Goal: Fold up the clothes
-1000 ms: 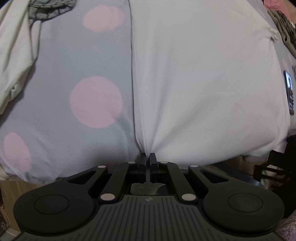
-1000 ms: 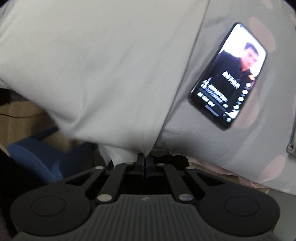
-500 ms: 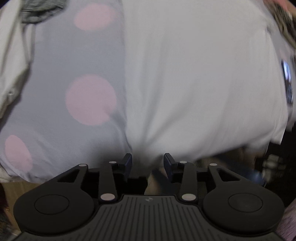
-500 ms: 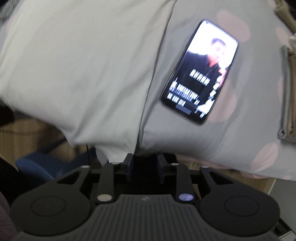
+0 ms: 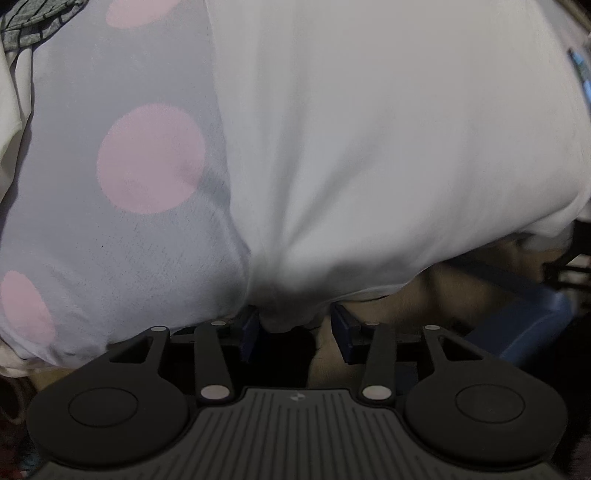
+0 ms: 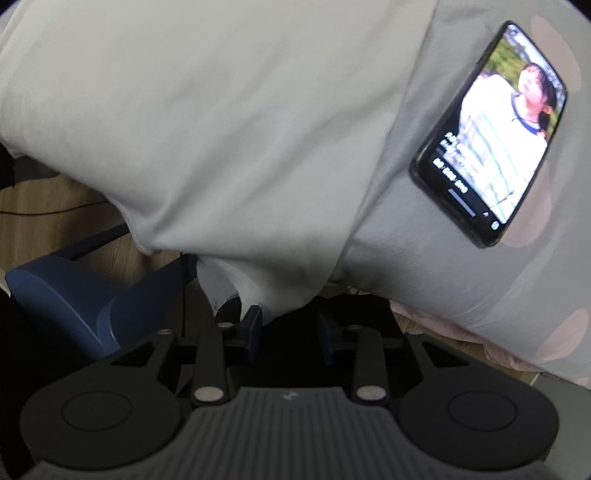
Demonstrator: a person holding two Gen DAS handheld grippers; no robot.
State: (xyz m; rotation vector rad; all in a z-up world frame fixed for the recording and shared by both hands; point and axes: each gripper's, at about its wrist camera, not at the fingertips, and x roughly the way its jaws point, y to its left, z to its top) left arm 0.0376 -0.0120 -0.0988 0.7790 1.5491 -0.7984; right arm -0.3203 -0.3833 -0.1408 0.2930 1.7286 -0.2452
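I am looking along both tools at a white garment (image 5: 388, 140) that is lying spread on the grey bedsheet with pink dots (image 5: 122, 192), its near hem hanging over the bed edge towards me. A second ago both claws were pinched tight on that hem; now the left gripper (image 5: 295, 326) is standing with its jaws parted, the corner of cloth drooping loosely between them, and the right gripper (image 6: 290, 326) is likewise spread wide, with the other hem corner sagging just above its fingers. So I am reading this as a release: the cloth is no longer being held by either tool and is settling under its own weight. Whether this is ending a spreading pull or closing off one fold, I am not able to tell from the flat layer alone. A lit smartphone (image 6: 491, 136) is resting on the sheet just beside the garment's right edge, so I am watching that any sideways fold is not sweeping it. A striped grey garment (image 5: 37, 18) is sitting at the far left, well apart.
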